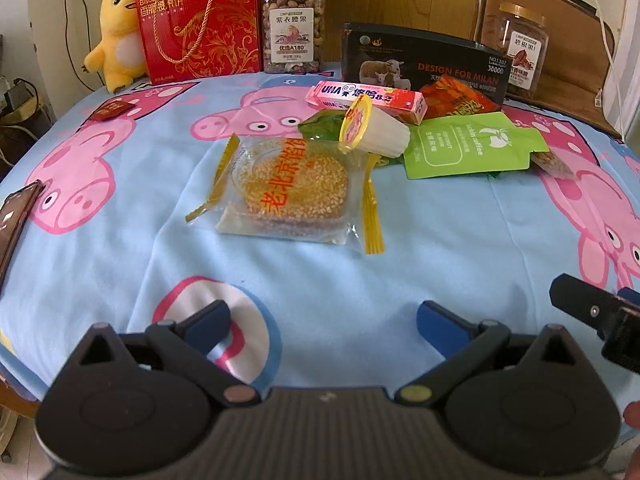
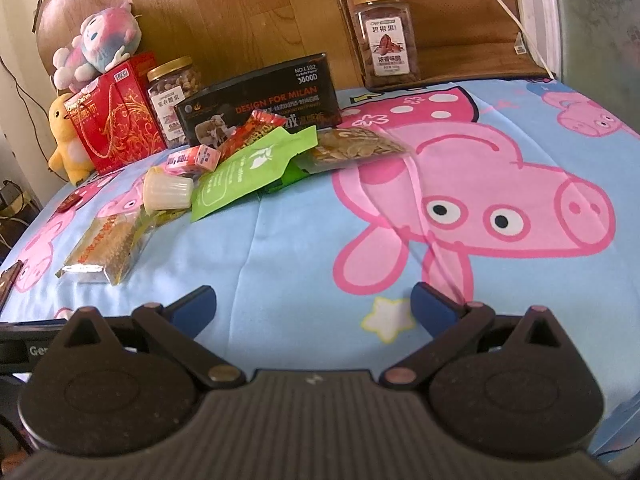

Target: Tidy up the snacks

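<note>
I hold the left gripper [image 1: 322, 322] and the right gripper [image 2: 314, 306] low over the cartoon-pig cloth [image 1: 460, 240] on the worktop, both spread wide with nothing between their blue pads. The snacks lie in a loose heap ahead: a sesame cake packet [image 1: 294, 190] nearest, a jelly cup [image 1: 374, 130] tipped on its side just behind it, with the green coffee pouch [image 1: 468, 146] and the pink candy box [image 1: 366, 100] beside it. A black box [image 1: 424, 62] stands behind them.
</note>
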`<control>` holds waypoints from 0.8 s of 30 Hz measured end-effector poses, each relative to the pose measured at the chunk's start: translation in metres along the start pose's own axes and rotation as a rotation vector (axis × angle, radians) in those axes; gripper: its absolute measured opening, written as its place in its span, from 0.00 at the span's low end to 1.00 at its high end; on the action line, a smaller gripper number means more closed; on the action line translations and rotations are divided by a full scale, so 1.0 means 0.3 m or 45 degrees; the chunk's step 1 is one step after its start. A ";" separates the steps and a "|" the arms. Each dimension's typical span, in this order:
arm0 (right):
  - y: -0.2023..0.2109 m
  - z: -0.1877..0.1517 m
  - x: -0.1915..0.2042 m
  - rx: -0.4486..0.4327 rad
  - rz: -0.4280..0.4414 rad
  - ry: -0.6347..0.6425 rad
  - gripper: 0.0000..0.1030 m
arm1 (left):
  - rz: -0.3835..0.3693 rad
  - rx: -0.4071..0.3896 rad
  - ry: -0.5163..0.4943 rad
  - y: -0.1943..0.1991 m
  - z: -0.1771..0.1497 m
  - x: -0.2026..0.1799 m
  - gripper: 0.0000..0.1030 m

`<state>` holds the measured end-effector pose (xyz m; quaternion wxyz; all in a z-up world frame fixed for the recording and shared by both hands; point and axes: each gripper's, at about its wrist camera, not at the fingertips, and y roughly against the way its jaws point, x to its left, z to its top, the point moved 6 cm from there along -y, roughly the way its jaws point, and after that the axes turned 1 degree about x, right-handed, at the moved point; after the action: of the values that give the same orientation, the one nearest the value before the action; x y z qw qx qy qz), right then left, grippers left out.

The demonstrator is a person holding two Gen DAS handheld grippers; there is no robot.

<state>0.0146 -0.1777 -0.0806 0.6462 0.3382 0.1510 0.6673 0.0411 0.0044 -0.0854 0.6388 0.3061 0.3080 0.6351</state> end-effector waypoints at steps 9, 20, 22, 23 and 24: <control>0.000 0.000 0.002 -0.003 -0.007 0.009 1.00 | 0.006 -0.003 -0.002 0.000 -0.004 -0.004 1.00; 0.002 -0.003 0.007 -0.010 -0.014 0.021 1.00 | 0.006 -0.005 -0.004 0.001 -0.003 -0.007 1.00; 0.000 -0.004 0.013 -0.006 -0.023 0.035 1.00 | 0.006 -0.005 -0.004 0.001 -0.002 -0.008 1.00; -0.001 -0.004 0.014 -0.004 -0.026 0.041 1.00 | 0.005 -0.005 -0.004 0.000 -0.001 -0.008 1.00; -0.002 -0.005 0.017 -0.002 -0.029 0.048 1.00 | 0.006 -0.005 -0.003 0.001 -0.002 -0.008 1.00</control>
<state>0.0145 -0.1723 -0.0807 0.6511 0.3232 0.1665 0.6662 0.0406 0.0020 -0.0855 0.6383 0.3065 0.3052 0.6368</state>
